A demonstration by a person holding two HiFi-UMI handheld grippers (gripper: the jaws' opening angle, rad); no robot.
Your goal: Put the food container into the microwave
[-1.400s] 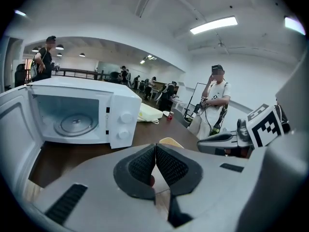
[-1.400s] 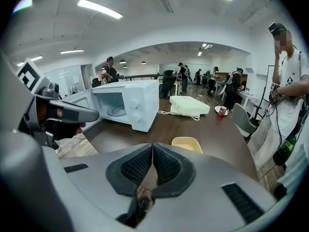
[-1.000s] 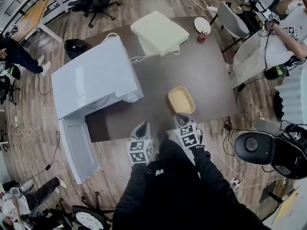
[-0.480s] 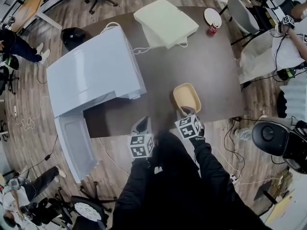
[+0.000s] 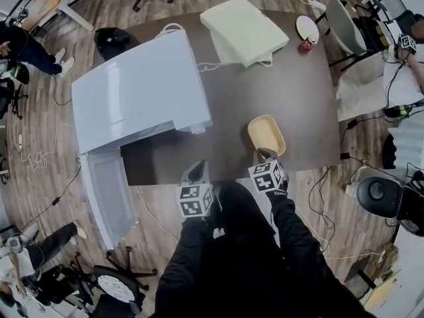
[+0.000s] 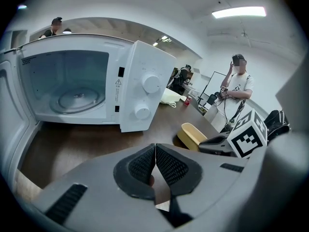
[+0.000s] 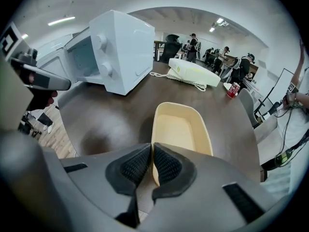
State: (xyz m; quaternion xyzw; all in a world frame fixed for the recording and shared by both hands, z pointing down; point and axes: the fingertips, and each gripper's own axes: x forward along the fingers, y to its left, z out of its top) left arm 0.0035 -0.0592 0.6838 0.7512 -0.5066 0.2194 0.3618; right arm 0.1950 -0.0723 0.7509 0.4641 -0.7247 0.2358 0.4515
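Observation:
The pale yellow food container point(image 5: 266, 134) is empty and sits on the dark table point(image 5: 298, 91) near its front edge. My right gripper point(image 5: 266, 156) is at the container's near end, shut on the container's point(image 7: 181, 129) near-left rim, which runs between the pads point(image 7: 136, 165). My left gripper point(image 5: 197, 172) hovers at the table's front edge, shut with nothing in it; its pads point(image 6: 145, 164) meet. The white microwave point(image 5: 139, 91) stands at the table's left with its door point(image 5: 109, 191) swung open. Its cavity and glass turntable point(image 6: 77, 98) show.
A cream cushion point(image 5: 244, 29) with a white cable lies at the table's far side. A red can point(image 5: 306, 44) and a white plate point(image 5: 307, 26) sit at the far right corner. Chairs and people surround the table; cables run over the wooden floor.
The head view has shifted, so the table sits further right and higher. My right gripper has stayed at the container's near end. The left gripper has held its place.

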